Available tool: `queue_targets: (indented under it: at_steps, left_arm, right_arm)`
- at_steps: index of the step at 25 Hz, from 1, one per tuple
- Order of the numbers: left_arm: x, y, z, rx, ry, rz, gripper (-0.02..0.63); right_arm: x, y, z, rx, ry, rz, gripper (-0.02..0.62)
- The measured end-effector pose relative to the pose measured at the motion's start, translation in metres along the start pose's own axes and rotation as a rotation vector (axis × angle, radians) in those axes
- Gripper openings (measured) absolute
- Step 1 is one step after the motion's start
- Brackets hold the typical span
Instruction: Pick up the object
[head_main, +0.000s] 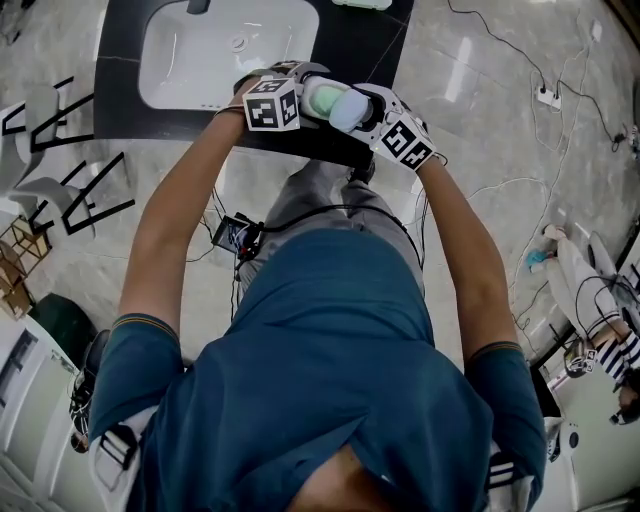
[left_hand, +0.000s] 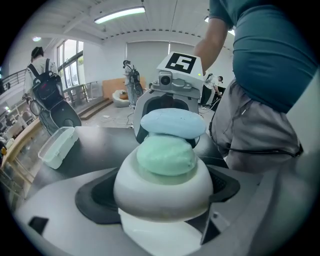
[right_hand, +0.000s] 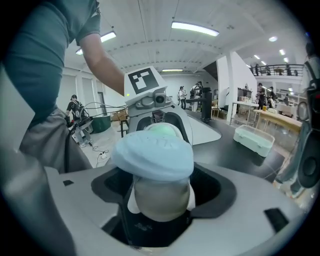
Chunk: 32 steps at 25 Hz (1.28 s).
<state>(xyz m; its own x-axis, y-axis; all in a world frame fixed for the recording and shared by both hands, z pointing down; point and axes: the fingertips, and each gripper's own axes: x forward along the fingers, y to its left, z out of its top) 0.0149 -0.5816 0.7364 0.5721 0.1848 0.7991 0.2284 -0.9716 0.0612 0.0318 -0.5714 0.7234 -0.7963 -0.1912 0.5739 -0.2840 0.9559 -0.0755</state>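
Observation:
My two grippers face each other nose to nose over the front edge of a black counter (head_main: 120, 90). The left gripper (head_main: 322, 98) has a rounded white front with a pale green tip (left_hand: 167, 155). The right gripper (head_main: 350, 108) carries a pale blue tip (right_hand: 152, 155). In the left gripper view the right gripper's blue tip (left_hand: 172, 122) rests against the top of the green one. Each rounded front hides its own jaws, so how they stand does not show. I see nothing held in either. A white lidded box (left_hand: 57, 145) lies on the counter, apart from both grippers.
A white sink (head_main: 175, 60) is set into the counter beyond the left gripper. The white box (right_hand: 255, 139) sits off to the right in the right gripper view. Cables and a power strip (head_main: 548, 97) lie on the marble floor. Other people stand far back in the hall.

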Motion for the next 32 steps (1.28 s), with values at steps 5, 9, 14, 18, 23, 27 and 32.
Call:
queue_targets:
  at_steps: [5, 9, 14, 18, 23, 27, 32]
  left_arm:
    - [0.002, 0.001, 0.004, 0.003, -0.018, -0.004, 0.486]
    - [0.003, 0.001, 0.004, 0.009, -0.035, 0.003, 0.486]
    - [0.006, -0.001, 0.010, -0.021, -0.076, 0.016, 0.486]
    - [0.006, -0.001, 0.010, -0.039, -0.073, 0.014, 0.486]
    - [0.004, -0.001, 0.013, -0.077, -0.088, -0.011, 0.486]
    - [0.002, -0.002, 0.019, -0.071, -0.091, -0.013, 0.486]
    - [-0.002, -0.001, 0.026, -0.059, -0.089, -0.013, 0.486]
  right_arm:
    - [0.007, -0.005, -0.002, 0.022, 0.002, -0.002, 0.367]
    - [0.012, -0.005, -0.005, 0.021, 0.001, 0.008, 0.381]
    - [0.013, -0.003, -0.005, 0.005, 0.012, -0.016, 0.399]
    - [0.011, -0.002, -0.004, -0.013, 0.040, -0.023, 0.397]
    - [0.009, 0.000, 0.000, -0.023, 0.038, -0.019, 0.392]
    - [0.005, 0.000, 0.000, -0.016, 0.035, -0.025, 0.392]
    - [0.001, -0.001, 0.002, -0.011, 0.039, -0.032, 0.392]
